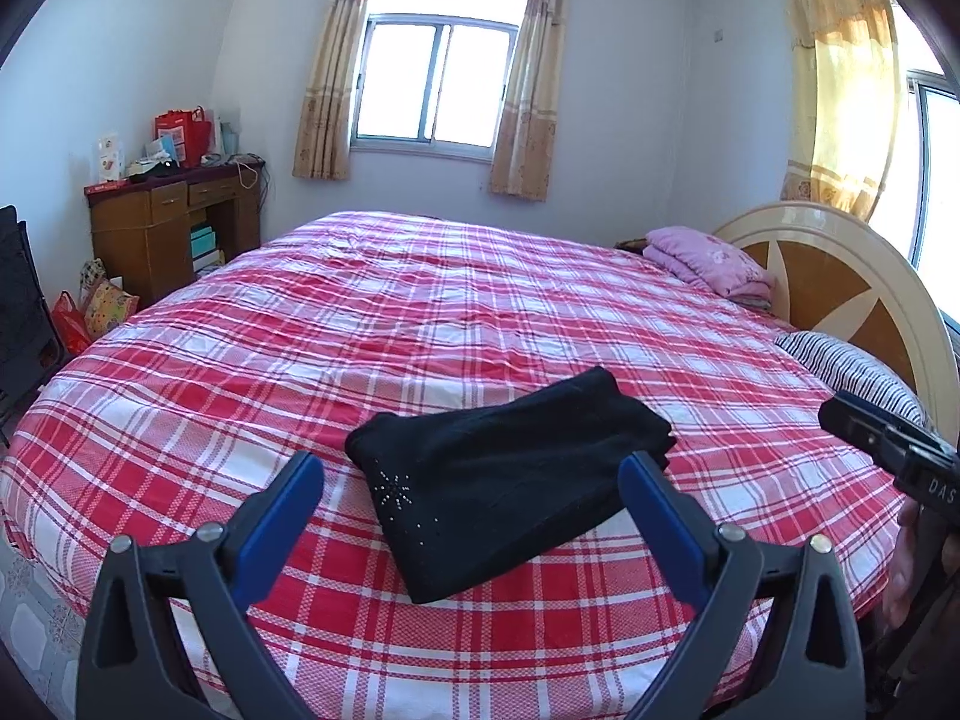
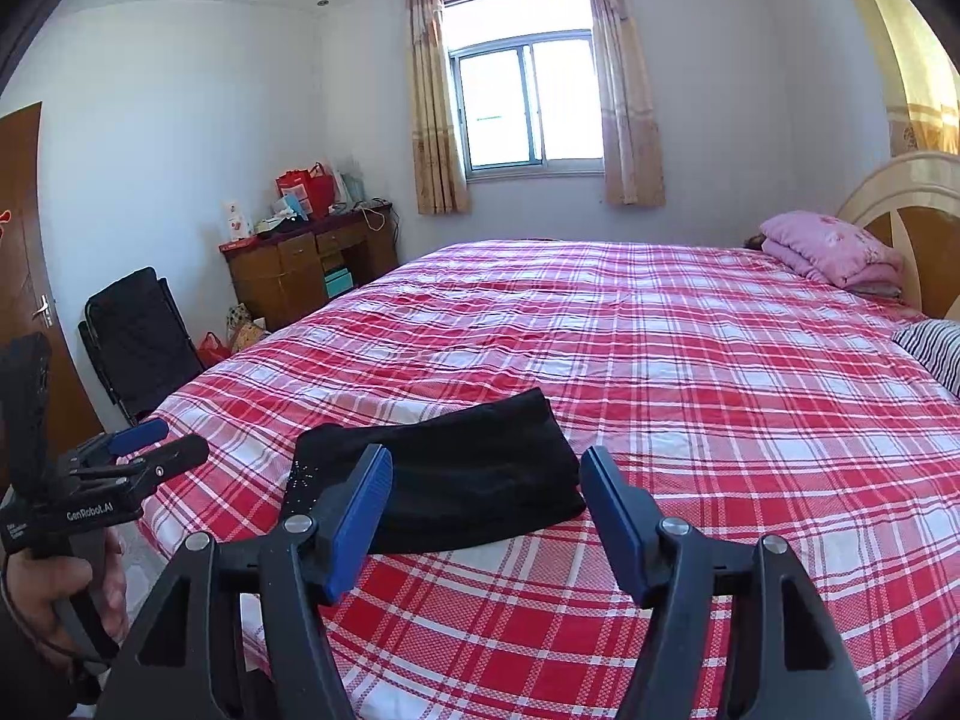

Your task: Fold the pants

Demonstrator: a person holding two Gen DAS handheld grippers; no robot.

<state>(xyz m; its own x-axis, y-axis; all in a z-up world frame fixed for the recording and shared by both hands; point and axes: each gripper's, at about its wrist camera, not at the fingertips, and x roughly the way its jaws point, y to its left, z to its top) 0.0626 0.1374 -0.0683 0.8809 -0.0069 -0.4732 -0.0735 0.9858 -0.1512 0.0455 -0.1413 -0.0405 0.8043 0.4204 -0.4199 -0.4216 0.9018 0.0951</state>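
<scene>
Sunlight is pouring through the window at the far wall, between pale patterned curtains, and it is falling across a big bed covered in a red and white checked sheet. Black pants are lying on that sheet near the bed's closer edge, already folded into a compact thick rectangle, with a small sparkly star of studs showing on the corner nearest the left gripper.

Nothing is touching the pants. From its own camera, the left gripper is hovering just in front of the bundle with its blue-padded fingers spread wide and nothing between them; the fold is sitting in the gap as seen from behind, but clear of both pads. The right gripper is hanging beside it in the same way, jaws wide apart and empty, with the pants lying just beyond its tips. In the right camera's view, a hand is gripping the left tool's handle at the lower left edge.

At the head of the bed a folded pink quilt is resting against the cream and brown headboard, and a striped pillow is lying near it. A wooden desk piled with boxes and a red bag is standing in the far corner, with a black folding chair beside the brown door.
</scene>
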